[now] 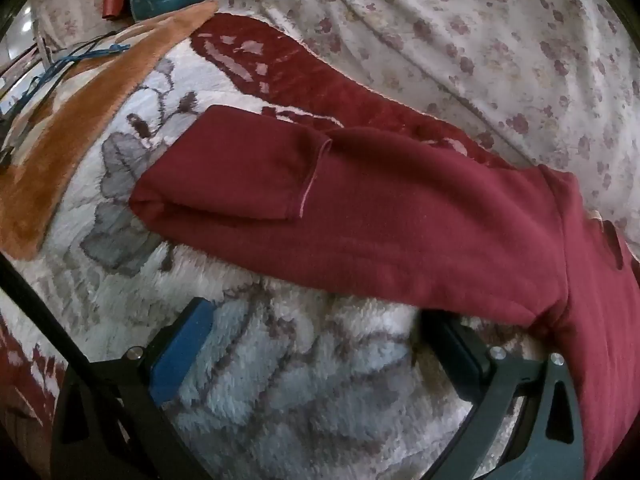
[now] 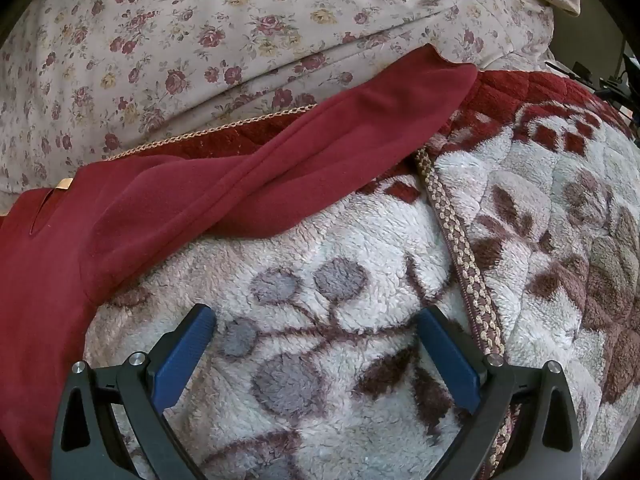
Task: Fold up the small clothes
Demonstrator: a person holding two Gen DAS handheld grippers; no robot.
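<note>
Maroon fleece garment [image 1: 400,216]: spread across the fluffy white floral plush blanket [image 1: 304,360], sleeves out to both sides.
Left sleeve [image 1: 224,176]: cuff end already doubled over; pinch near its edge.
Left gripper [image 1: 312,332]: jaws spread, empty, just short of the sleeve.
Right gripper [image 2: 316,336]: jaws wide, empty, over blanket.
Right sleeve [image 2: 360,136]: lying flat; carry it inward, evenly.

L gripper [image 1: 316,320] open, empty | maroon garment [image 1: 360,208] on blanket [image 1: 280,360]

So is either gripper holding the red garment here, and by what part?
Nothing is held. The left gripper and right gripper are both open over the fleece blanket; the red garment lies free.
</note>
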